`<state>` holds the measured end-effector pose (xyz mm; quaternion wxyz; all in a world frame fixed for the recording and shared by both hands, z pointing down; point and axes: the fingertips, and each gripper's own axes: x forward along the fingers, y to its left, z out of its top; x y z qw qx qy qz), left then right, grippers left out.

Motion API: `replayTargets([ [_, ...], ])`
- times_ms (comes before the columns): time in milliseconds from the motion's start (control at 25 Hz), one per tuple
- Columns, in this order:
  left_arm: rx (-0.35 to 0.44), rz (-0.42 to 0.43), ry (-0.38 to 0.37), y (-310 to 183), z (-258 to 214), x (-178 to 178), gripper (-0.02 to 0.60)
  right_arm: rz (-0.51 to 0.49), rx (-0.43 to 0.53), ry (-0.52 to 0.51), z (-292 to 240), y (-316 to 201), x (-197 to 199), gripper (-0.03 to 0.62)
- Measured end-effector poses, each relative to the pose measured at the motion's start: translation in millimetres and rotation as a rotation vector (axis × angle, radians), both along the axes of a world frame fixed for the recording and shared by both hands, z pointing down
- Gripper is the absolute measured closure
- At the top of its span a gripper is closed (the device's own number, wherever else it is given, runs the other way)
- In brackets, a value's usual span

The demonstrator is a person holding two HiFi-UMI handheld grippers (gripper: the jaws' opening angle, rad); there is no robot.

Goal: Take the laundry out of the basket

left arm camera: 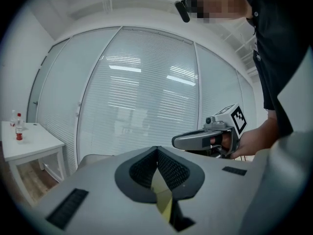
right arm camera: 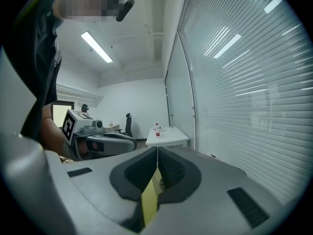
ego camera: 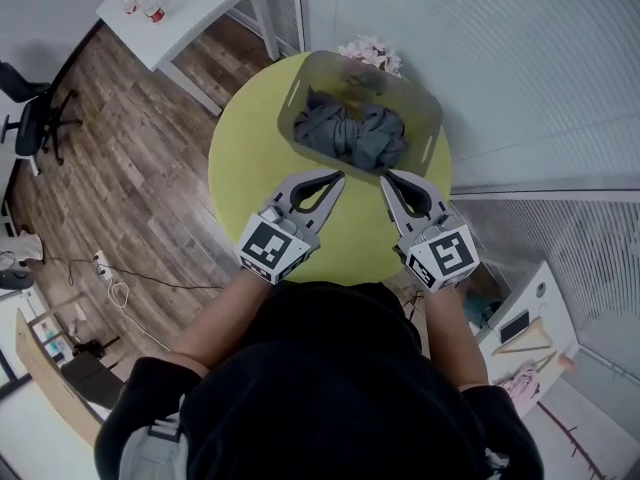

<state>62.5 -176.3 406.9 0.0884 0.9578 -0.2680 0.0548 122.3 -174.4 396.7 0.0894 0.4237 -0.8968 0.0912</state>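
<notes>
A grey see-through basket (ego camera: 428,118) stands at the far side of the round yellow-green table (ego camera: 245,168). A bundle of dark grey laundry (ego camera: 350,134) lies inside it. My left gripper (ego camera: 338,177) is shut and empty, its tips just short of the basket's near wall. My right gripper (ego camera: 386,176) is beside it, also shut with nothing held. In the left gripper view the jaws (left arm camera: 157,149) meet at the tip, and the right gripper (left arm camera: 205,140) shows to the right. The right gripper view shows closed jaws (right arm camera: 157,149) and the left gripper (right arm camera: 105,141) at the left.
Pink flowers (ego camera: 372,54) sit behind the basket. A white side table (ego camera: 190,8) with small bottles stands at the far left over wood floor. An office chair (ego camera: 35,108) and floor cables (ego camera: 110,278) are at the left. A glass wall with blinds (ego camera: 520,68) runs behind the table.
</notes>
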Motion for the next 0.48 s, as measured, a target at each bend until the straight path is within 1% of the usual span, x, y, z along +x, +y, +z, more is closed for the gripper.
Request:
replayTargets([
  [200, -0.010, -0.100, -0.018, -29.1, 10.1, 5.1, 0.573, -0.083, -0.040, 0.044, 19.4, -31.8, 8.6, 0.568],
  [360, -0.009, -0.136, -0.041, -47.9, 23.3, 10.6, 0.573, -0.129, -0.063, 0.055, 37.5, -54.4, 10.6, 0.568],
  [480, -0.009, -0.158, -0.049, -62.3, 30.3, 11.6, 0.573, -0.164, -0.080, 0.088, 52.0, -67.5, 9.9, 0.568],
])
